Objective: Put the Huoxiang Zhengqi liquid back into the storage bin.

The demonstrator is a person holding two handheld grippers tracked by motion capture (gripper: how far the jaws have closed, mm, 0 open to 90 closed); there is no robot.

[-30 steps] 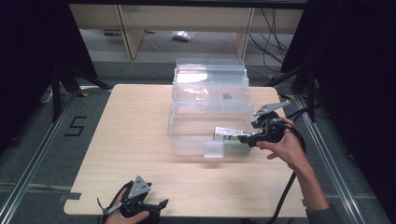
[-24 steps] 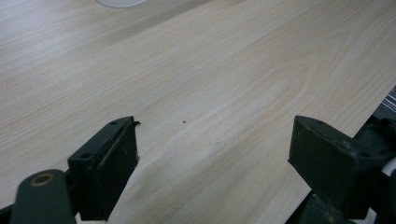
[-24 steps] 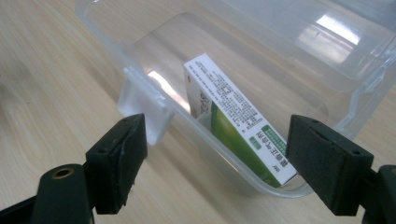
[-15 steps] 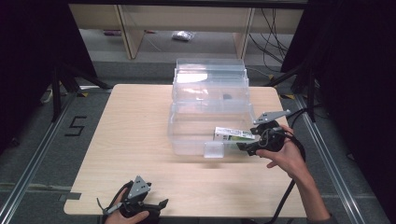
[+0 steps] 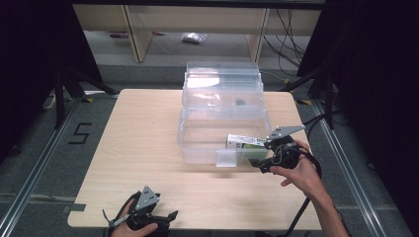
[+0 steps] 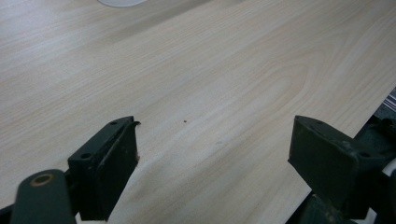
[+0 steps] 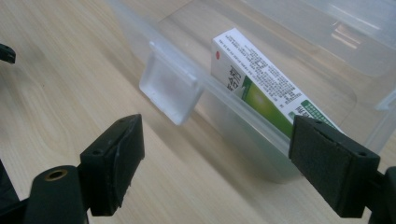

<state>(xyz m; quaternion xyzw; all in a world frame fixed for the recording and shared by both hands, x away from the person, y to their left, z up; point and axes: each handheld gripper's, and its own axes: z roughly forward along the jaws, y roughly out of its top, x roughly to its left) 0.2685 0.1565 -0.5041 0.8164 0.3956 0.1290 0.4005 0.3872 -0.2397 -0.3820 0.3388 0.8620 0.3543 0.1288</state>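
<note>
- Right hand-held gripper [image 7: 215,172] jaws apart, empty; its view shows green-white box [image 7: 266,86] leaning inside clear bin [image 7: 224,93], behind latch [image 7: 170,88].
- Left hand-held gripper [image 6: 215,172] jaws apart over bare bench [image 6: 210,70], lower left in high view.

A white and green printed cardboard carton [image 7: 261,88] is seen inside a clear plastic storage box [image 5: 197,143], leaning tilted against the box's near wall at its right end. One end of the carton is raised above the rim [image 5: 244,142]. A frosted plastic latch tab [image 7: 169,87] is hung from the rim just beside the carton. The box is set on a pale wooden table [image 5: 138,148].
</note>
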